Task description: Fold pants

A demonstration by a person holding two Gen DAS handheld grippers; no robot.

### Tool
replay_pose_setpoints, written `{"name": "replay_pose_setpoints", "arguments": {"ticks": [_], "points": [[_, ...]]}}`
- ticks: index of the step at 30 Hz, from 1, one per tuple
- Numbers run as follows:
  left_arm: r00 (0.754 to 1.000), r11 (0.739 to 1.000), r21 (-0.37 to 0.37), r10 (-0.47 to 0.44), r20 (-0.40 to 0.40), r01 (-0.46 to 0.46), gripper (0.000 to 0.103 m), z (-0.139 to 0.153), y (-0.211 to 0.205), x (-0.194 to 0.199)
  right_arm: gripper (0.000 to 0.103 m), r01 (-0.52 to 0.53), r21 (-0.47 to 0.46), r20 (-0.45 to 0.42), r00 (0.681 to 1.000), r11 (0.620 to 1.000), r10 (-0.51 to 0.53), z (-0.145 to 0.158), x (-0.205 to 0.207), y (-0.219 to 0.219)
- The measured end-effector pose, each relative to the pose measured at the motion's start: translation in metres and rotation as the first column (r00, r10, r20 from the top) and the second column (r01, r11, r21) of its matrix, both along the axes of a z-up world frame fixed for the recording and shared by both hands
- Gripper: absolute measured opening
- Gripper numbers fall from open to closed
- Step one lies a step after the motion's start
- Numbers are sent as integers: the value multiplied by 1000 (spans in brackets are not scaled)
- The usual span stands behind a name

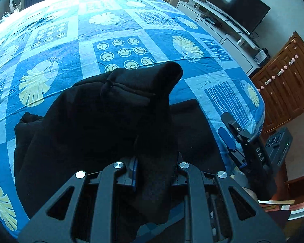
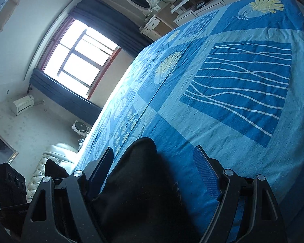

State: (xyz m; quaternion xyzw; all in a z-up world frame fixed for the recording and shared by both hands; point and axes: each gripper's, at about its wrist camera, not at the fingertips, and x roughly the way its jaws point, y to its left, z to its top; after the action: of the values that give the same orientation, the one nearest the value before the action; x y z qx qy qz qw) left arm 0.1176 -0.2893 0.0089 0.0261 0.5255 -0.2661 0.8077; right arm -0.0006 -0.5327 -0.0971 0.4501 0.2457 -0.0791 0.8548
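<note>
Black pants (image 1: 103, 125) lie bunched on the blue patterned bed cover (image 1: 119, 30), with a raised fold pointing away from me. My left gripper (image 1: 155, 162) is shut on a thick wad of this black cloth near the bed's front edge. In the left wrist view my right gripper (image 1: 231, 129) stands to the right of the pants, over the bed's corner. In the right wrist view the right gripper (image 2: 154, 151) is open wide. A black end of the pants (image 2: 143, 182) lies between its fingers, and the blue pad (image 2: 206, 172) stands apart from the cloth.
A television (image 1: 239, 6) on a white stand (image 1: 218, 26) and a wooden cabinet (image 1: 283, 85) stand beyond the bed's right edge. A bright window (image 2: 81, 58) and a white sofa (image 2: 50, 166) are on the far side. The bed cover beyond the pants lies flat.
</note>
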Motion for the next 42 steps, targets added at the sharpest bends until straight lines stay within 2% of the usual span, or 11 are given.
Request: {"name": "replay_pose_setpoints", "arguments": {"ticks": [3,8,24,36,38,41,42], "points": [[999,996,89,5,37,-8,18,-16,-16,-4,80,3,17,5,1000,1000,-3,0,-1,-2],[995,985,169,18,98,-35,18,-24,-33,-9,80,0,30,-1,1000,1000,1,-2,-2,-5],[975,954,293,-9,224,-58,20,-37,-57,-24,80,-3,42,-4,1000,999,4,-4,-1,-7],[960,944,325,-34,279,-61,24,-37,-63,-32,80,-7,36,-11,1000,999,7,-4,0,-3],[956,944,323,-36,292,-63,27,-33,-63,-36,80,-8,33,-12,1000,999,8,-2,1,-2],[951,959,280,-41,308,-49,33,-21,-61,-45,80,-10,26,-16,1000,1000,10,-2,3,0],[948,962,269,-50,315,-39,38,-16,-62,-49,80,-11,23,-17,1000,1000,11,-2,3,1]]}}
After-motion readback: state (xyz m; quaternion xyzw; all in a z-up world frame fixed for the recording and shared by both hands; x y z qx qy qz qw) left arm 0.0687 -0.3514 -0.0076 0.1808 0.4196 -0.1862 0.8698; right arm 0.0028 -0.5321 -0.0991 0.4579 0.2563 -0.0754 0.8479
